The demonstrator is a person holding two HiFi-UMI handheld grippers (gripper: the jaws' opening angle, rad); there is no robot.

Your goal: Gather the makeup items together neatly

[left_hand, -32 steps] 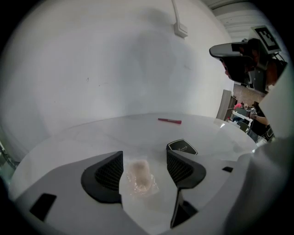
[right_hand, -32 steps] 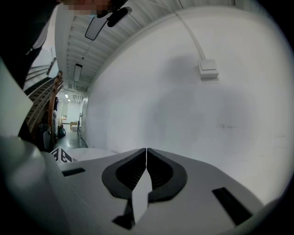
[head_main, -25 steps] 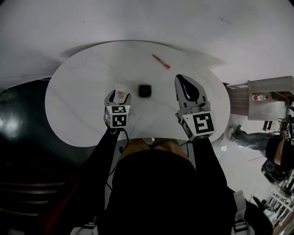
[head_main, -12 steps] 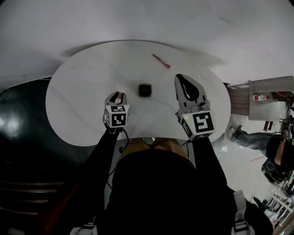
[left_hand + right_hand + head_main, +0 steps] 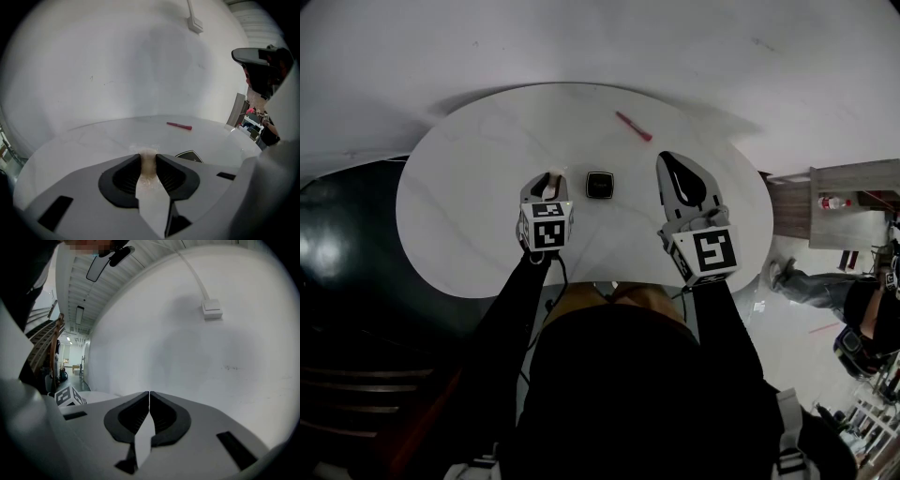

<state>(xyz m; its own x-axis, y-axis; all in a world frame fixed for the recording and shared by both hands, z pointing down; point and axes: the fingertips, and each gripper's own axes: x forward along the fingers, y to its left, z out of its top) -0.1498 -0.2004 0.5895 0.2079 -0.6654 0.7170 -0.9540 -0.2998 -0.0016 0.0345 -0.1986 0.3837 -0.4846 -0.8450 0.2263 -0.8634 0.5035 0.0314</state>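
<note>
At the lower centre of the left gripper view, the left gripper point(image 5: 148, 156) has just closed its jaws, and they now pinch a small pale beige, slightly translucent makeup piece point(image 5: 148, 165); what kind of piece it is cannot be told. In the head view this gripper sits left of centre over the round white marble-look table point(image 5: 459, 197). The right gripper point(image 5: 149, 393) hangs right of centre with its jaws pressed together on nothing. The step in hand appears to be the carry: one item is picked up and needs a place beside the others. Just right of the left gripper lies the small black square compact point(image 5: 599, 184), which looks like the natural gathering spot. The next move would be a short shift toward it and a gentle set-down close beside it without knocking it. The thin red cosmetic pencil point(image 5: 633, 126) lies well apart toward the upper centre and would need fetching afterwards. Nothing stands between the held piece and the compact. The wooden cabinet point(image 5: 853, 192) at the right edge is off the table.
</note>
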